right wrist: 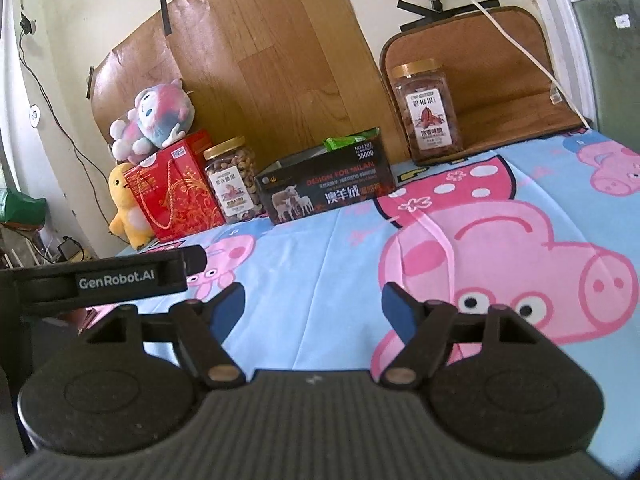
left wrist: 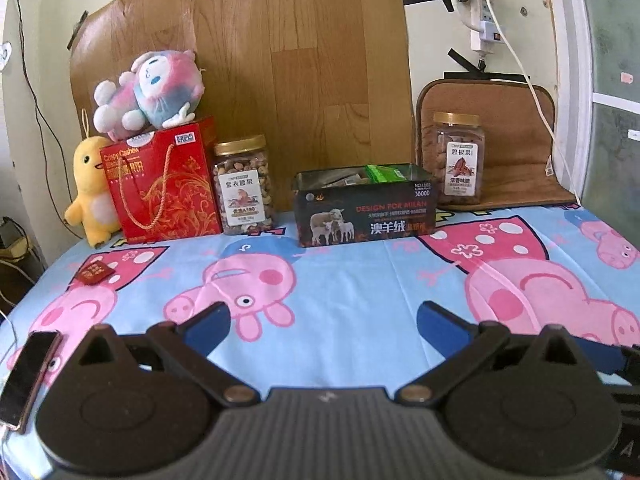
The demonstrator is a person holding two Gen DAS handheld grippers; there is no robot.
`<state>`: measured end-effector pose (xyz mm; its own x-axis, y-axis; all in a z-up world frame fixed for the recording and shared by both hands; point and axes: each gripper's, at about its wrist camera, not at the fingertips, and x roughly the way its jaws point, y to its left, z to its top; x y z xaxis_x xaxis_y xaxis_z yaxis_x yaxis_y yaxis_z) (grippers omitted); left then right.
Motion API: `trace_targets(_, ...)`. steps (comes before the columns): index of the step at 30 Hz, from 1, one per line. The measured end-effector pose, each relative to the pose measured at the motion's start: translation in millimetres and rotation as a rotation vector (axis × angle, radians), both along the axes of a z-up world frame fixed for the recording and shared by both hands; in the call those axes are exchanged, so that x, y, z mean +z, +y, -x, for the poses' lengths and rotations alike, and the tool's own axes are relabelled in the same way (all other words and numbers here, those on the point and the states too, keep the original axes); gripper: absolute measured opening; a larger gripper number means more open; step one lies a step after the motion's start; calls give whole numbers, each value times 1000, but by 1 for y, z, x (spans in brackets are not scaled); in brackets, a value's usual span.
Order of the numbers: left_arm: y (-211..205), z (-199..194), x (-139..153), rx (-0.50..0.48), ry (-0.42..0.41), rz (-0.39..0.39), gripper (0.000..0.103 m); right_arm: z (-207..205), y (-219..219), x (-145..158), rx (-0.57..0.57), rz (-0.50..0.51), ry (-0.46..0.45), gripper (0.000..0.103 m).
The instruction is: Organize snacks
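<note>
Both grippers, left (left wrist: 322, 320) and right (right wrist: 313, 304), hang spread and empty; one red packet (left wrist: 94, 273) lies at left, well short of the tin (left wrist: 364, 210). Approach low, straddling it squarely.

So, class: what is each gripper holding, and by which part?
Nothing. The left gripper and right gripper are both open, with only the tablecloth between their fingers.
</note>
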<state>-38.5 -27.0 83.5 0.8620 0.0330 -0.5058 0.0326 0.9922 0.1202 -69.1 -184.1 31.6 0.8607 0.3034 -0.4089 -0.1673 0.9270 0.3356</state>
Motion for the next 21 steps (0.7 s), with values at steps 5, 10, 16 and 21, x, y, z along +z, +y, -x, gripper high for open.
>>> trace_targets(5,-3,10,1,32,-15,-29,103,10,1,0,7,7,-4,78)
trace_targets(10,-4,22,2,58,-27,-46,103,20,3,4,8,0,-21,80)
trace_targets(16,-5,22,-1,64,-10,-34,103,27,0,6,-8,4,-45,85)
trace_targets(21,-5,22,-3,61,5,-18,103,22,-3,1,-29,-4,-11,85)
